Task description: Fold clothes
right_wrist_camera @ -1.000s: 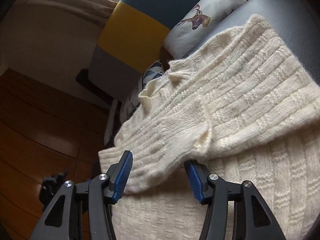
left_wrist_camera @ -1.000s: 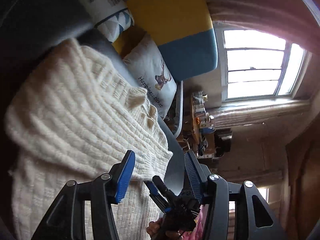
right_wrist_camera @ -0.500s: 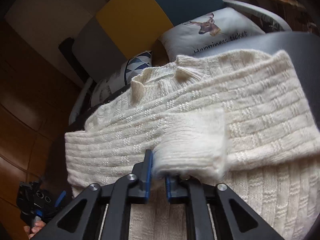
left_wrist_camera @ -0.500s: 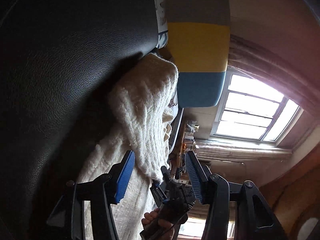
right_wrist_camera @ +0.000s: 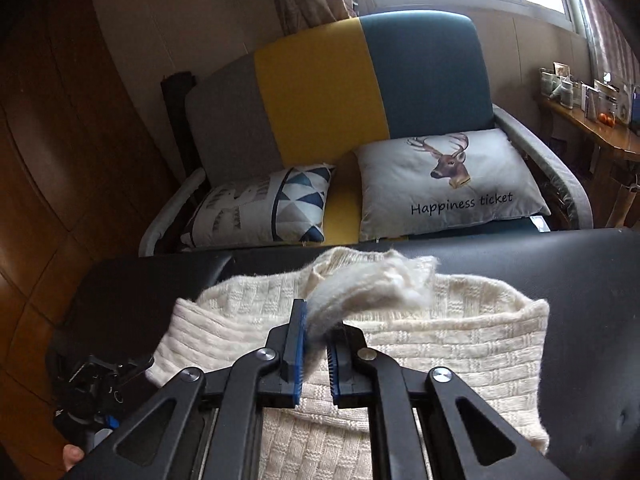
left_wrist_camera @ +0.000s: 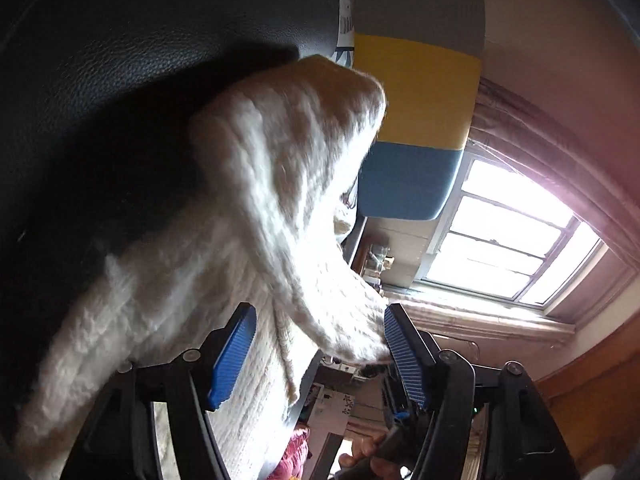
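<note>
The cream cable-knit sweater (right_wrist_camera: 420,344) lies spread on a black leather-look bench (right_wrist_camera: 592,280), its near part cut off by the bottom edge of the right wrist view. The right gripper (right_wrist_camera: 316,354) is clamped on the sweater's cuff, blue pads pressed into the knit; the sleeve (right_wrist_camera: 372,286) rises from them and arcs toward the far right above the body of the garment, its end blurred and fuzzy.

In the left wrist view the left gripper (left_wrist_camera: 320,352) has just been widening its jaws, and they stand apart. A fold of the sweater (left_wrist_camera: 288,184) hangs between them, brushing the right pad (left_wrist_camera: 404,356); the left pad is clear of it. The knit is motion-smeared, so the exact part cannot be told. A hand (left_wrist_camera: 364,456) is half hidden at the bottom edge.

Beyond the bench stands a grey, yellow and blue armchair (right_wrist_camera: 340,92) with a deer-print cushion (right_wrist_camera: 448,184) and a triangle-patterned cushion (right_wrist_camera: 260,208).
</note>
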